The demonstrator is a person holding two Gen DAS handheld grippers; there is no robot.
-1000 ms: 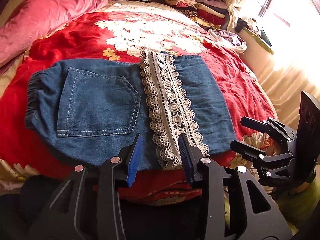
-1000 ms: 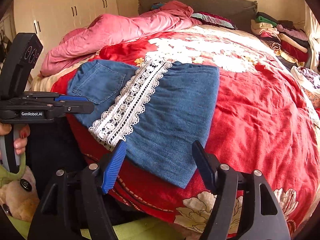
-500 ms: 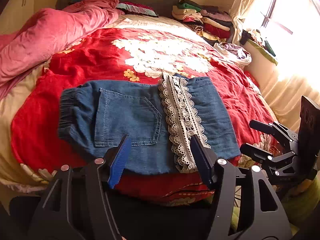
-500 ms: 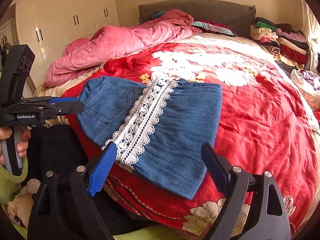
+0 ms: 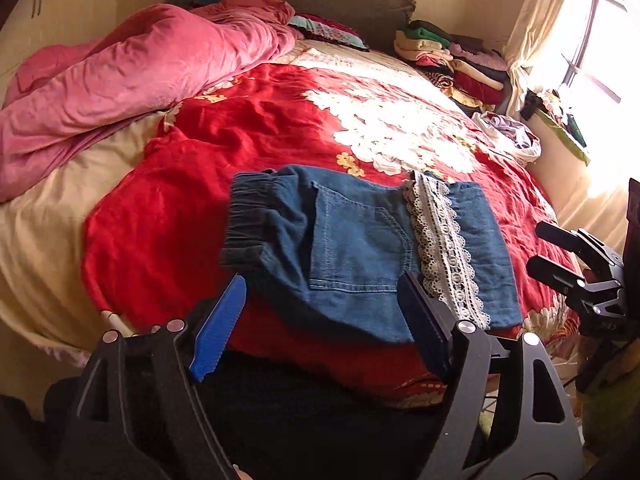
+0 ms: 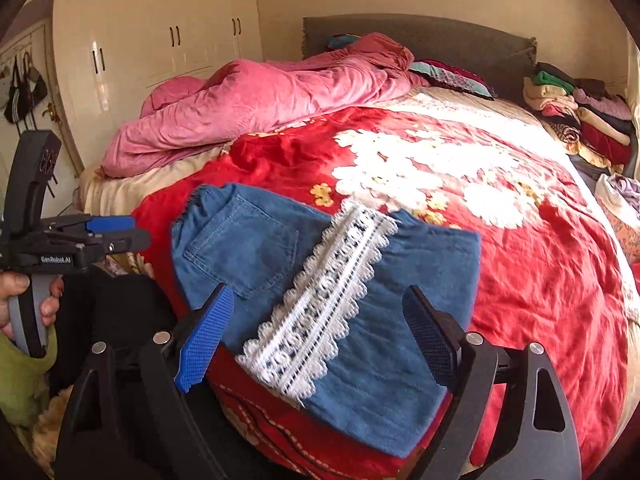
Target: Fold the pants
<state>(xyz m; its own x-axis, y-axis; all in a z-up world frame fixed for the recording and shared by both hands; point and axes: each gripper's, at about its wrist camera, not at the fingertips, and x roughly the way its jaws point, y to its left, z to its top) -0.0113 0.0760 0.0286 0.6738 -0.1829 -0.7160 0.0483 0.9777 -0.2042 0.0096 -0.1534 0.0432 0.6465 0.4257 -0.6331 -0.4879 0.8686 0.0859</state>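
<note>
Here folded pants (image 5: 360, 252) lie on the bed (image 5: 168, 216) (both grippers gape).

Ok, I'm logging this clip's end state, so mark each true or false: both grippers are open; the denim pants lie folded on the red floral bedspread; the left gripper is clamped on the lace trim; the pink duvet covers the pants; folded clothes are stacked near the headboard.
1. Both grippers are open: true; left gripper and right gripper hold nothing.
2. Denim pants folded on the red floral bedspread: true.
3. Left gripper clamped on the lace trim: false; it is clear of it.
4. Pink duvet covers the pants: false; it lies apart.
5. Stacked clothes near the headboard: true.
</note>
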